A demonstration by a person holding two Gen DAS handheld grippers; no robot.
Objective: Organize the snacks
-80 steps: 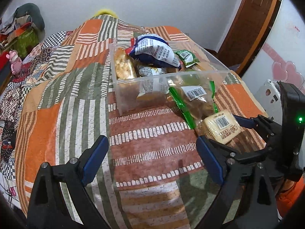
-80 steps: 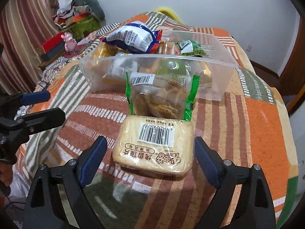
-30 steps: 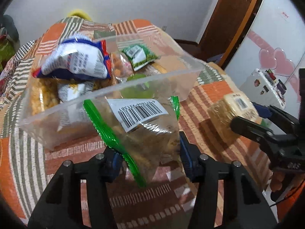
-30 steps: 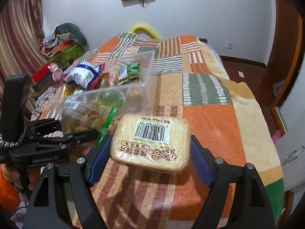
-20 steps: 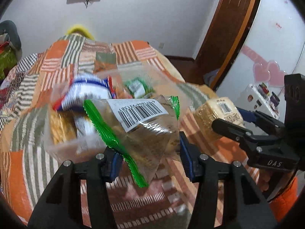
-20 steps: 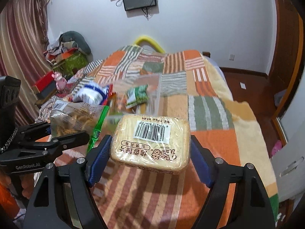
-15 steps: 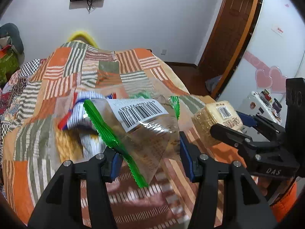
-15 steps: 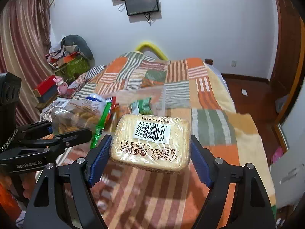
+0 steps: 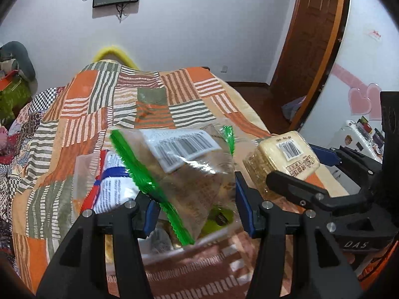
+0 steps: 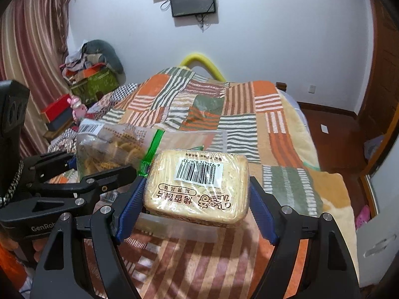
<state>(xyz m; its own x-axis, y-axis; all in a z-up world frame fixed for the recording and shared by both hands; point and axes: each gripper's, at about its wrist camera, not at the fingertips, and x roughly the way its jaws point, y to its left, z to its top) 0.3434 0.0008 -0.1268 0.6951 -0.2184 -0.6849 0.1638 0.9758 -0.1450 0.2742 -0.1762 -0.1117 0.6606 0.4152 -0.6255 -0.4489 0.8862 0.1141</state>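
Left wrist view: the left gripper (image 9: 197, 204) clamps its blue-padded fingers on a clear green-edged snack bag (image 9: 184, 172), held above the clear plastic bin (image 9: 82, 174) on the patchwork bed (image 9: 104, 104). Just beside it, the right gripper (image 10: 197, 199) pinches a wrapped toast pack (image 10: 199, 186) with a barcode label, raised over the bin's near edge, where a blue-and-white bag (image 9: 112, 184) lies inside.

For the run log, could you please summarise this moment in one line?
left hand-held gripper: shut on green-edged snack bag | right hand-held gripper: shut on toast pack | both above clear bin
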